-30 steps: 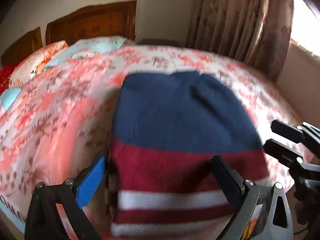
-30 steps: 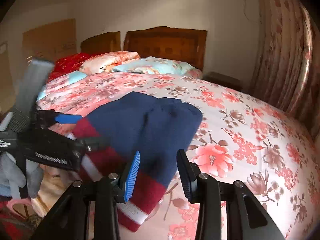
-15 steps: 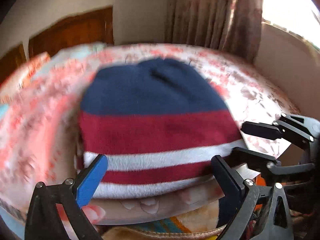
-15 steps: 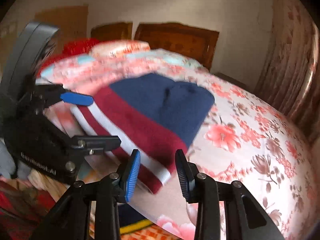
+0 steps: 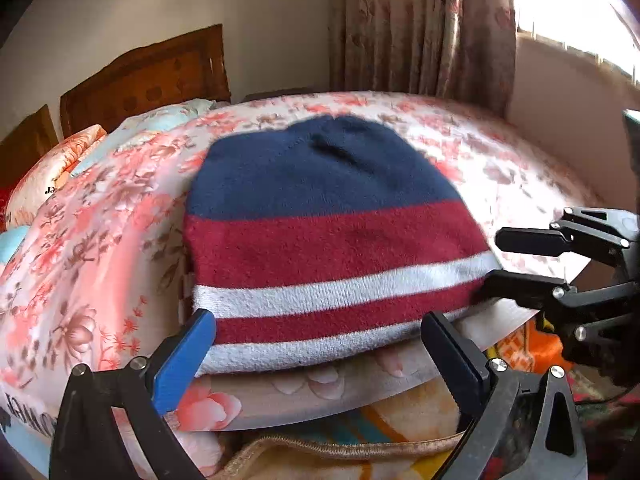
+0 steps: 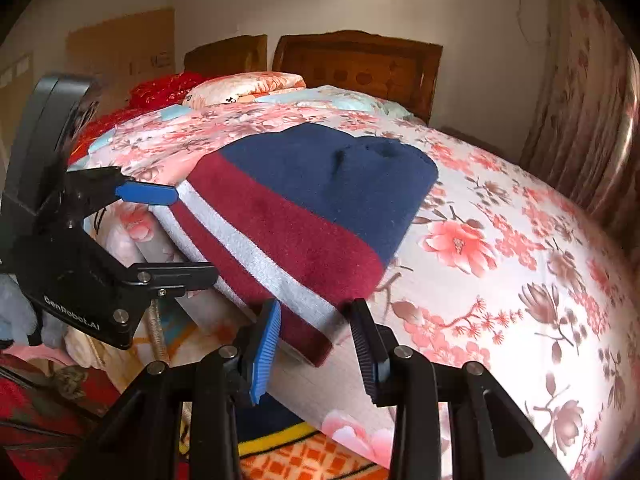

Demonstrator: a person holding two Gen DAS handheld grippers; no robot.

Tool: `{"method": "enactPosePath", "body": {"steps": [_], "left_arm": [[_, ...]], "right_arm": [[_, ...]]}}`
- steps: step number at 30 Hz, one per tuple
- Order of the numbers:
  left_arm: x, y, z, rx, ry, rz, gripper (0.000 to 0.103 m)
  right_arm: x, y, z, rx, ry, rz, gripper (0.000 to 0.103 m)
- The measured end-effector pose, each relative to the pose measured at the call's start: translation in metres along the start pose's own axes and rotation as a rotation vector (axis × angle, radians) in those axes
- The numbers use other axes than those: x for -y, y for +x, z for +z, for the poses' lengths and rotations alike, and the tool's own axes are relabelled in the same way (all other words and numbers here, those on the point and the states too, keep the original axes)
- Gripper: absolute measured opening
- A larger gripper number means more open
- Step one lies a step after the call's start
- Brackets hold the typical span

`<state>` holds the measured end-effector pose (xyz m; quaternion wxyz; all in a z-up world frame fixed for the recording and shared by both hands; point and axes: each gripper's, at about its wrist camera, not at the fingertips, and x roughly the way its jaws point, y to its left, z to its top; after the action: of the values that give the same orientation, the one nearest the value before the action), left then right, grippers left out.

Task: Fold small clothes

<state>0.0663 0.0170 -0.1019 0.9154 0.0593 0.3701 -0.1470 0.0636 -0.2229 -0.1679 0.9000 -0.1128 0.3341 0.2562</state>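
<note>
A knit beanie [image 5: 320, 216], navy on top with dark red and white stripes at the brim, lies flat on the floral bedspread [image 5: 96, 248] at the bed's near edge. It also shows in the right wrist view [image 6: 312, 204]. My left gripper [image 5: 316, 344] is open, its fingers astride the brim, just short of it. My right gripper [image 6: 312, 328] is open at the brim's right corner, holding nothing. The right gripper shows in the left wrist view [image 5: 516, 260]; the left gripper shows in the right wrist view [image 6: 168, 232].
Pillows [image 6: 248, 88] and a wooden headboard [image 6: 360, 64] stand at the far end of the bed. A floral curtain [image 5: 424, 28] and a bright window [image 5: 576, 4] are on the right. Colourful blankets [image 6: 304, 456] lie below the bed's edge.
Both grippers have pulled back toward the bed's near edge. The hat, earlier bunched with its brim hanging over the edge, now lies flat and spread out. Both grippers stay open.
</note>
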Motion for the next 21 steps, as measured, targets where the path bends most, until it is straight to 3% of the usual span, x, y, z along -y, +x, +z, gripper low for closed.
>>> {"method": "enactPosePath", "body": {"steps": [3,6,9,11,13,15,16,18,21], "left_arm": [[-0.011,-0.007,0.005,0.037,-0.053,0.012,0.103],[-0.016,0.005,0.01,0.006,-0.075,0.039,0.103],[-0.02,0.012,0.033,0.044,-0.062,0.061,0.103],[-0.027,0.018,0.052,0.053,-0.096,0.037,0.103],[-0.033,0.034,0.061,0.001,-0.121,0.03,0.103],[-0.038,0.053,0.056,-0.078,-0.133,0.037,0.103],[-0.041,0.051,0.052,-0.063,-0.157,0.018,0.103],[-0.048,0.033,0.043,-0.033,-0.208,0.023,0.103],[-0.052,-0.023,0.032,0.138,-0.235,0.013,0.103]], "right_arm": [[0.009,-0.017,0.001,0.049,0.041,-0.008,0.037],[0.017,-0.014,0.002,0.05,0.067,-0.015,0.037],[0.019,-0.005,0.013,0.056,0.045,-0.043,0.037],[0.027,-0.001,0.025,0.083,0.067,-0.053,0.037],[0.032,0.003,0.031,0.094,0.098,-0.026,0.037],[0.035,0.017,0.03,0.049,0.114,-0.002,0.037],[0.035,0.024,0.026,0.009,0.118,0.001,0.037],[0.038,0.019,0.018,0.024,0.159,0.021,0.037],[0.036,-0.007,0.016,0.075,0.15,0.007,0.037]]}}
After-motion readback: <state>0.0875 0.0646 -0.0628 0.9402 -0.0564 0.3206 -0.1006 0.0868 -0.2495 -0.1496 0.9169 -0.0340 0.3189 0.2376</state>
